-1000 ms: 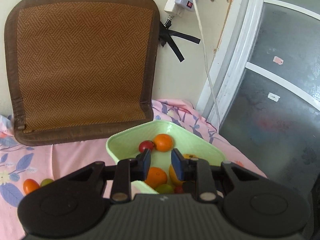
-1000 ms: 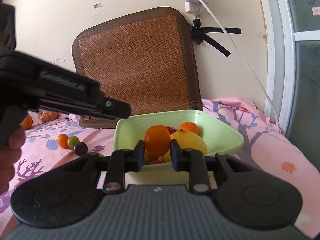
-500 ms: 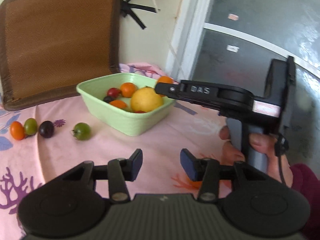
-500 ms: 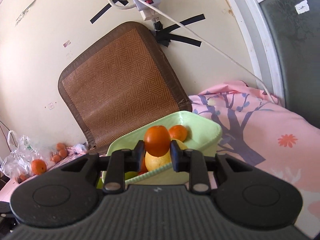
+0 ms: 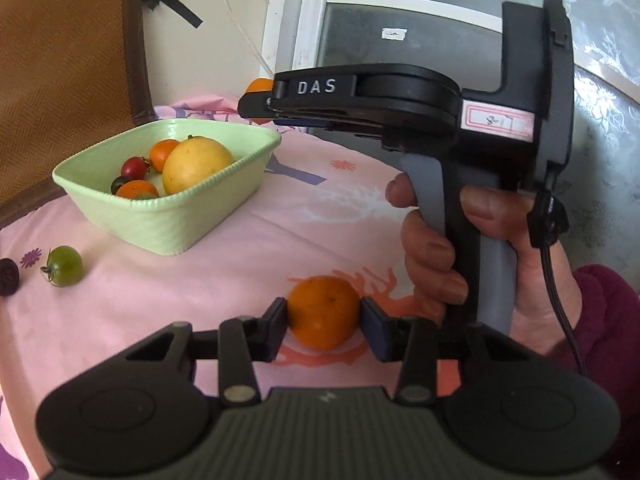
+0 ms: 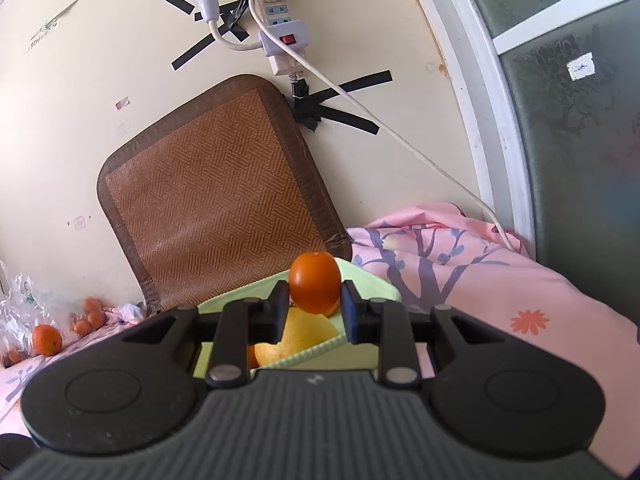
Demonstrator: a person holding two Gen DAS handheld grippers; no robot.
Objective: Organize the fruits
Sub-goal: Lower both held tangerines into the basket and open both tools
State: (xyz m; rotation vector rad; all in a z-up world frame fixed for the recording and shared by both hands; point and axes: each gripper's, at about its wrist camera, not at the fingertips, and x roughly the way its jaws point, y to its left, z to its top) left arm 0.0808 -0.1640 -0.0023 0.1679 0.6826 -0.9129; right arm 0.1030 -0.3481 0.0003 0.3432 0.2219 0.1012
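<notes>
A mandarin lies on the pink cloth, near me and right of the green bowl. My left gripper is closing on it, and both pads touch its sides. My right gripper is shut on a small orange fruit and holds it just above the bowl's rim. The left wrist view shows that gripper from the side, held by a hand, with the fruit at its tip. The bowl holds a large yellow fruit and several small tomatoes and oranges.
A green tomato and a dark one lie on the cloth left of the bowl. A woven brown mat leans on the wall behind it. A plastic bag with oranges sits far left. A glass door stands to the right.
My left gripper swung away from the bowl, dropped to the cloth, opened, and now closes around the mandarin. The right gripper rolled and edged over the bowl, still holding its fruit.
</notes>
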